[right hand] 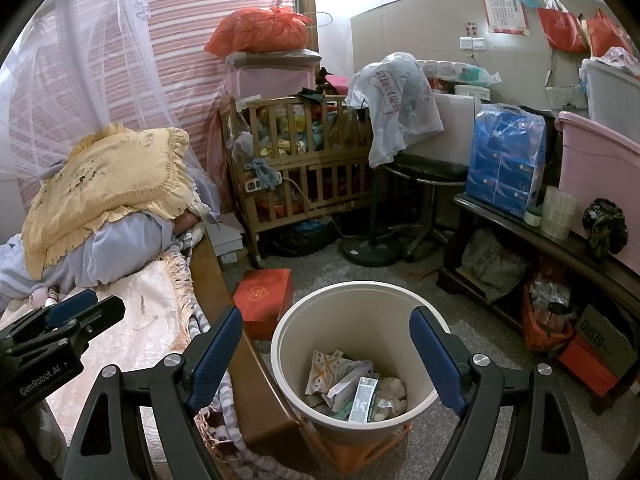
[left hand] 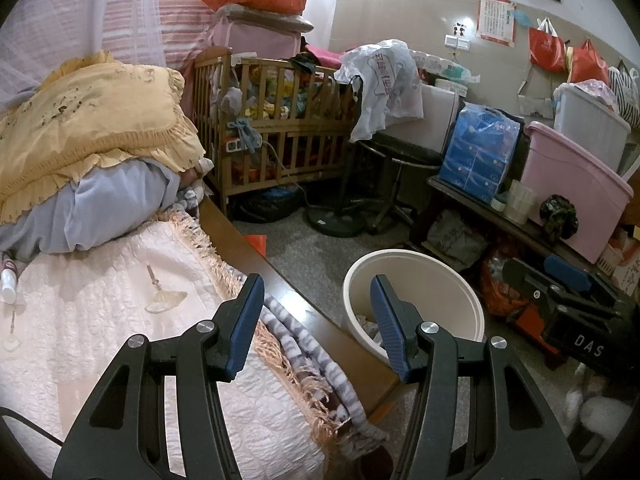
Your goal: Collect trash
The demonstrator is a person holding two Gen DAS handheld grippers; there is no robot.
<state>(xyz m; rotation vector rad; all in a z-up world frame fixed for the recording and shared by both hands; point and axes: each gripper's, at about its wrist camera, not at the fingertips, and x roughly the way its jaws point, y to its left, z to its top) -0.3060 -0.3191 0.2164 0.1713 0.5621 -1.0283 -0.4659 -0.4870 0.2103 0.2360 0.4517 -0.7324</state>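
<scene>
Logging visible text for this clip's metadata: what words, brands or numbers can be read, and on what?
"GenRobot.AI": on the left gripper body, right wrist view.
"DAS": on the right gripper body, left wrist view; the rest is cut off.
"DUSTO": on the cardboard box under the bench.
Red wall poster: print too small to read.
White plastic bag on the fan: red characters, distorted, unreadable.
Packaging in the trash bin: too blurred.

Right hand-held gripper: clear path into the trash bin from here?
Probably yes. The right hand-held gripper is open and empty, right above the trash bin, whose mouth is uncovered; only wrappers lie inside.
</scene>
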